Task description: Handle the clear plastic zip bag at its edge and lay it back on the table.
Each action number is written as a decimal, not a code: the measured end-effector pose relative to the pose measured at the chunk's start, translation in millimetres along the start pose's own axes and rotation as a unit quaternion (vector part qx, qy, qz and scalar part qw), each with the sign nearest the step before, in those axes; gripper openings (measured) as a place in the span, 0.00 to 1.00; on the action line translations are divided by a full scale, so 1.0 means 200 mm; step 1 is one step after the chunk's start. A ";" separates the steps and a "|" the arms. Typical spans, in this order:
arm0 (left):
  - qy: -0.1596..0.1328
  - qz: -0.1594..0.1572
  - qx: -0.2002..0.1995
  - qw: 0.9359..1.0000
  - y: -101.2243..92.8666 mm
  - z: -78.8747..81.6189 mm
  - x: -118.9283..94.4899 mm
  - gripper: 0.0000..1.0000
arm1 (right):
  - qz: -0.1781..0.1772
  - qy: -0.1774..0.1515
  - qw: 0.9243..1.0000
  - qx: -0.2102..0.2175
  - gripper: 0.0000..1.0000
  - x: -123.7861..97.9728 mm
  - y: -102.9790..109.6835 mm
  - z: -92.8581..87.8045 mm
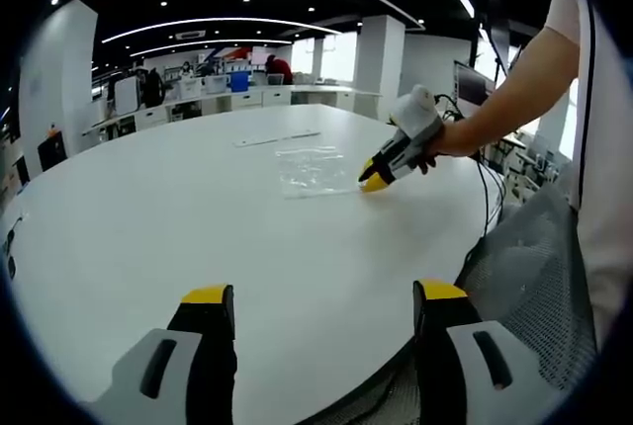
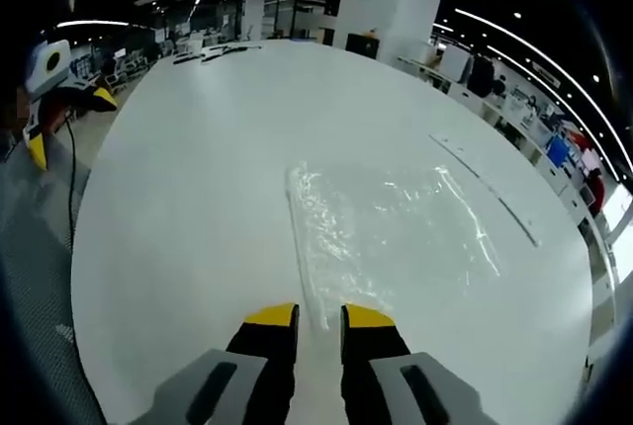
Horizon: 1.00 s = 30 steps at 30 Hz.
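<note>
Right gripper point(image 2: 319, 318) at zip bag point(image 2: 391, 232) edge, left gripper point(image 1: 322, 308) wide apart

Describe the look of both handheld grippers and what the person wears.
Both the left gripper and the right gripper have black jaws with yellow tips on grey, slotted bodies. The person wears a white short-sleeved top.

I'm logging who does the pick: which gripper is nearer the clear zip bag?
Right. The right gripper sits at the zip bag's near edge, jaws narrowly apart. The left gripper is open, well back across the table.
</note>
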State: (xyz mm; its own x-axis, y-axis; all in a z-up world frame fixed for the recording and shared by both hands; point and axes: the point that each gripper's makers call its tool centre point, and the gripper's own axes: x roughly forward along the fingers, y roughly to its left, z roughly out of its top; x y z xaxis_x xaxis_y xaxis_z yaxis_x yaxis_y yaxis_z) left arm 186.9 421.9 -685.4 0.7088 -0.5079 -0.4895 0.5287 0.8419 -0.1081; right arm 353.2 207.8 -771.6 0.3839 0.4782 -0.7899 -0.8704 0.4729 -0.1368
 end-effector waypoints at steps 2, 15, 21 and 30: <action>0.000 0.000 0.000 1.000 0.00 0.00 0.00 0.72 | 0.005 0.007 1.000 -0.009 0.13 -0.01 0.01 -0.02; 0.003 -0.001 0.001 1.000 0.01 -0.02 0.01 0.72 | 0.027 0.016 0.999 -0.033 0.12 0.00 0.00 -0.06; 0.004 -0.001 0.001 1.000 0.00 -0.01 0.01 0.72 | 0.049 0.012 0.998 -0.026 0.03 0.01 0.02 -0.06; 0.004 -0.001 0.001 1.000 0.00 -0.02 0.01 0.72 | 0.057 0.012 0.998 -0.007 0.01 -0.01 0.03 -0.06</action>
State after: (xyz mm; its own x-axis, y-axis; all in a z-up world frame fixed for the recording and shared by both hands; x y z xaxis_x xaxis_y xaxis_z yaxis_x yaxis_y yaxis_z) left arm 186.7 422.3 -689.4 0.7040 -0.5078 -0.4965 0.5307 0.8407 -0.1074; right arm 343.4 201.5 -778.5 0.2744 0.5103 -0.8151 -0.9123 0.4062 -0.0528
